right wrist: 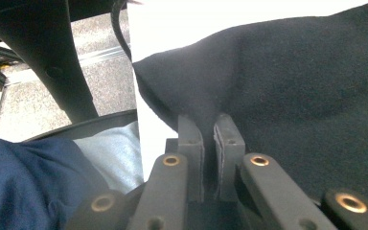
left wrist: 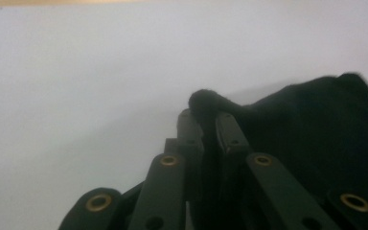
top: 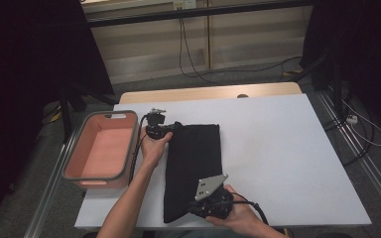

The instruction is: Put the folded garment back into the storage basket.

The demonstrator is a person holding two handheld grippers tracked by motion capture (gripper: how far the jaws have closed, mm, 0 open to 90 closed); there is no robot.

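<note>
The cloth [top: 193, 168] is black and folded into a long strip. It lies on the white table [top: 278, 148], left of the middle, and it runs from the near edge toward the far side. Its folds and layers are hard to make out, because the fabric is very dark and shows almost no detail. The near end of the strip is partly covered by the right gripper [top: 209, 198] and the hand around it.

The left gripper [top: 164, 130] is at the far left corner of the cloth. In the left gripper view, its jaws are closed on a small bunch of the cloth [left wrist: 316, 124], and the tip of the fabric comes out above them. The rest of the cloth goes off to the right and is cut by the edge of this view.

The right gripper is at the near end, close to the table edge. In the right gripper view, its jaws are pressed on a pinch of the cloth [right wrist: 292, 76], which rises between them like a small tent. How deep the fabric goes between the jaws is hidden.

A pink bin [top: 101, 151] stands at the left edge of the table, just beside the left hand [top: 154, 146]. The bottom of the high view cuts off both forearms.
</note>
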